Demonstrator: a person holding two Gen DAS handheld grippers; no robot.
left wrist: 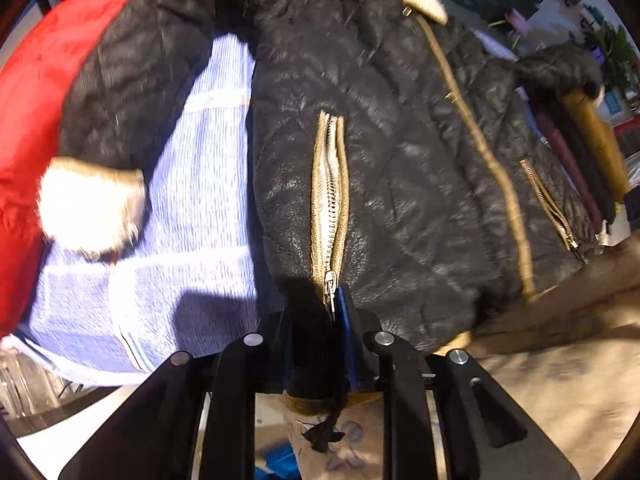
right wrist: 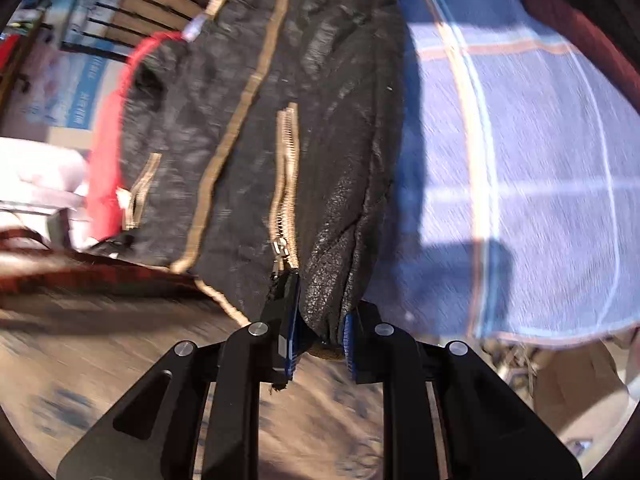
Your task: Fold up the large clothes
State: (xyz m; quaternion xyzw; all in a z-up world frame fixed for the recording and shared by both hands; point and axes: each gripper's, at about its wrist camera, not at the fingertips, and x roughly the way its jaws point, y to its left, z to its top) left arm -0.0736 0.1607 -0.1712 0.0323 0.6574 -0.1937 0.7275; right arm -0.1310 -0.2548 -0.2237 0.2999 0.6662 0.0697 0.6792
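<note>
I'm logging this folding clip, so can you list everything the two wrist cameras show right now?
jacket: one, black quilted with tan trim and zips, spread over the cloth, hem pinched by both grippers
fur cuff: one, whitish, on the sleeve end
checked cloth: one, blue, beneath the jacket
red fabric: one, beside the sleeve
left gripper: one, black with blue pads, shut on the hem
right gripper: one, same, shut on the hem

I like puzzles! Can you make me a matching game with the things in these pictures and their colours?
Things:
1. jacket
2. sleeve cuff
3. checked cloth
4. garment beside the jacket

Colours:
A. red
B. blue
C. black
D. cream

Pairs: 1-C, 2-D, 3-B, 4-A
</note>
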